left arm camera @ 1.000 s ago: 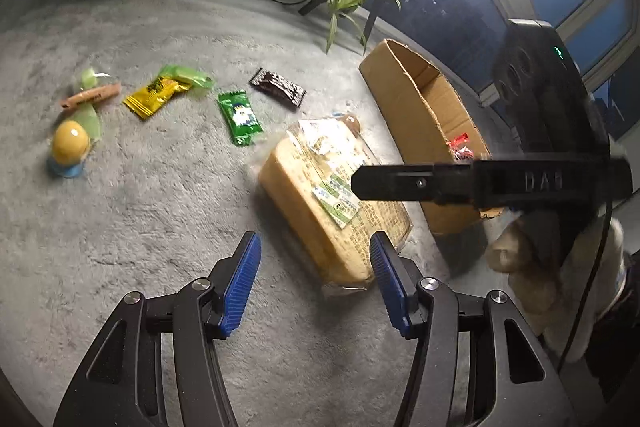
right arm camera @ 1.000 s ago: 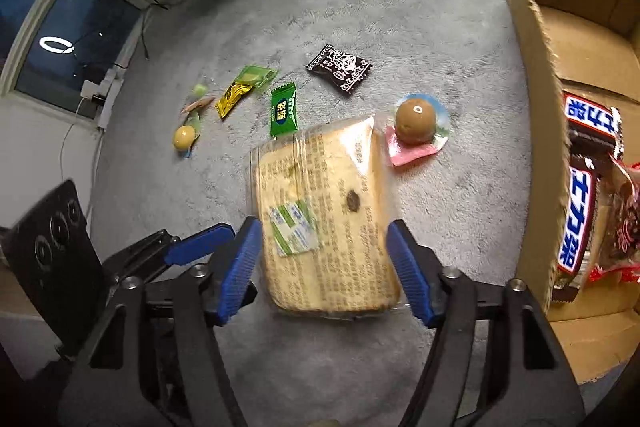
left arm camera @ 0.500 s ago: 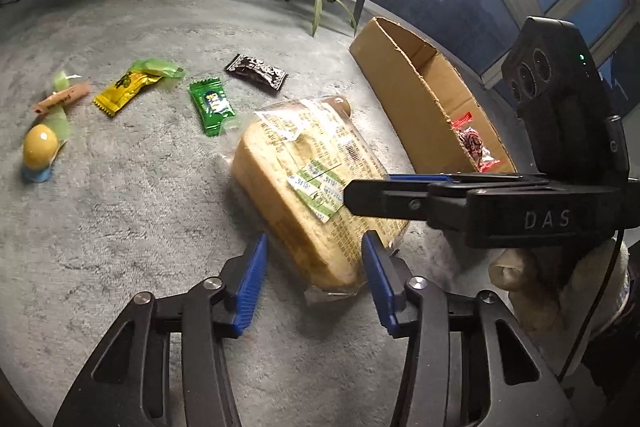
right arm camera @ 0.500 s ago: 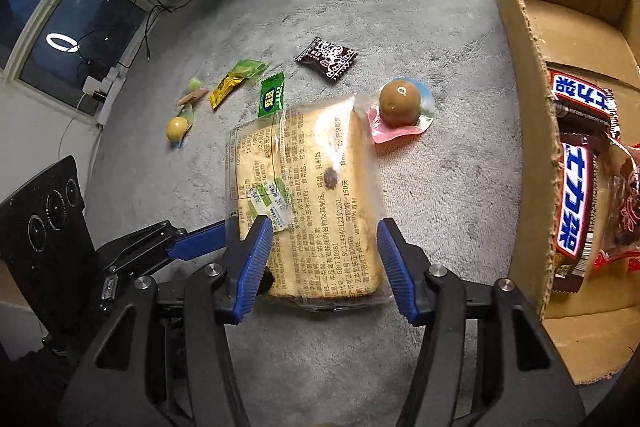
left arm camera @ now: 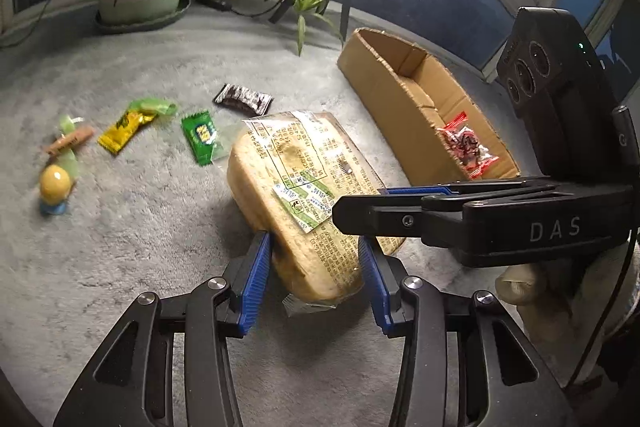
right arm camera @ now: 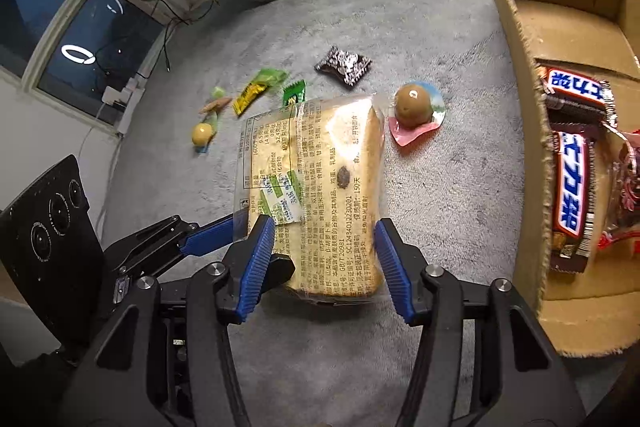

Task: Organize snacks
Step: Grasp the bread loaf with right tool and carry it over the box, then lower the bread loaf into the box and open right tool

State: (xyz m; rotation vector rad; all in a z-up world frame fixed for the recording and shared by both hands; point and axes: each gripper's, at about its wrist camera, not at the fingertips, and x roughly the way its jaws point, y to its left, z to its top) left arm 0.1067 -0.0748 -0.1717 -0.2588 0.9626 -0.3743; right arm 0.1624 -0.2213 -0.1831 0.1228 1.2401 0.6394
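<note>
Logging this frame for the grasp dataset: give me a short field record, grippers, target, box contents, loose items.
target: bagged bread loaf, lying on the grey carpet
left gripper: open, fingers straddling the loaf's near end
right gripper: open, fingers either side of the same end
cardboard box: right of the loaf, holds Snickers bars and a red-printed clear packet
loose snacks: black packet, green packet, yellow packet, brown ball candy, yellow ball candy
contact: cannot tell

Glossy clear plastic bread wrapper [right arm camera: 316, 179], rough raw-edged cardboard box [right arm camera: 524, 131], matt fuzzy grey carpet [left arm camera: 132, 235].
</note>
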